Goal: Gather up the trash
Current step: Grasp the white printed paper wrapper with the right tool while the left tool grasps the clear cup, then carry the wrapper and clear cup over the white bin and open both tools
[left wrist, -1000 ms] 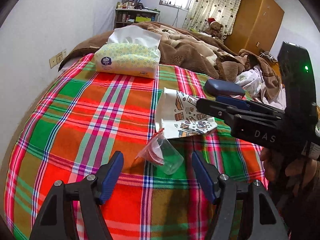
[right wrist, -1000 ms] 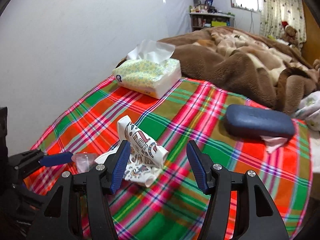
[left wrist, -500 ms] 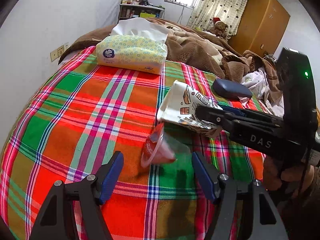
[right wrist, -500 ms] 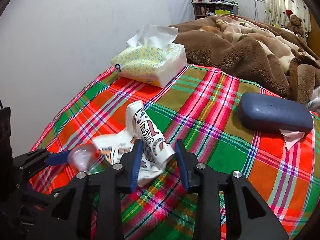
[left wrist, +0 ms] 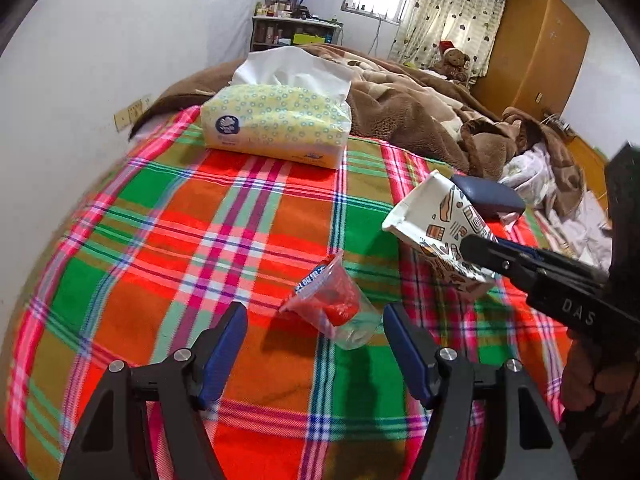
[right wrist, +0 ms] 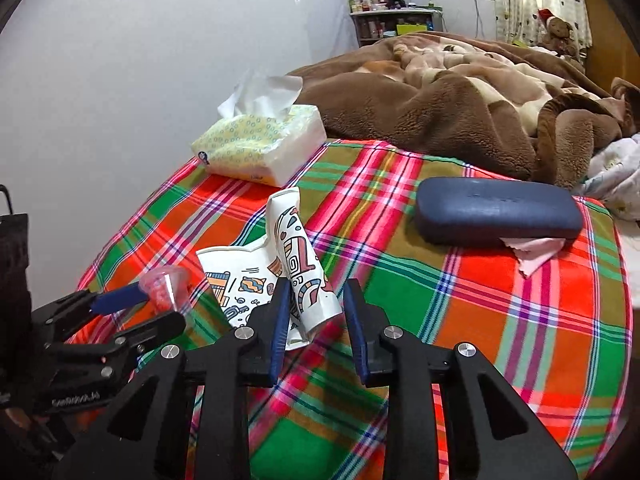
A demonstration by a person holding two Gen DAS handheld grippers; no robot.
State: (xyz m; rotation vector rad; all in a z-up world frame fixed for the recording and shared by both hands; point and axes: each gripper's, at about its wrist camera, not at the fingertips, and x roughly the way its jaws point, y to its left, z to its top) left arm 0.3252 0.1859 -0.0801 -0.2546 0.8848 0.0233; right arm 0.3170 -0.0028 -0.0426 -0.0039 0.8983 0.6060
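Closing on a crushed printed paper cup (right wrist: 298, 276), the right claw (right wrist: 316, 312) has its blue pads (right wrist: 280, 320) on either side of the cup's rolled part; the left pad presses the paper, while at the right pad a sliver of plaid shows, so contact there is hard to judge. The cup's lower edge is hidden behind the pads, and whether it has left the bed (right wrist: 500, 312) cannot be told from this view. From the left wrist, the cup (left wrist: 436, 228) seems tilted above the plaid cover at about 2 o'clock, its near end covered by the right claw's black finger. The left claw (left wrist: 316, 344) is released, its pads (left wrist: 224, 344) standing well to either side of a small clear plastic cup (left wrist: 340, 304) lying on its side at 12 o'clock just ahead of them, untouched; red contents and a peeled lid show, but motion blur smears the label. Farther off at 11 o'clock sits a yellow tissue pack (left wrist: 276, 124), and a dark blue case (right wrist: 496, 210) lies at 1 o'clock in the right view, a pink cloth (right wrist: 536, 250) partly trapped under it. A hand (left wrist: 592, 384) at the frame's right edge is mostly cut off.
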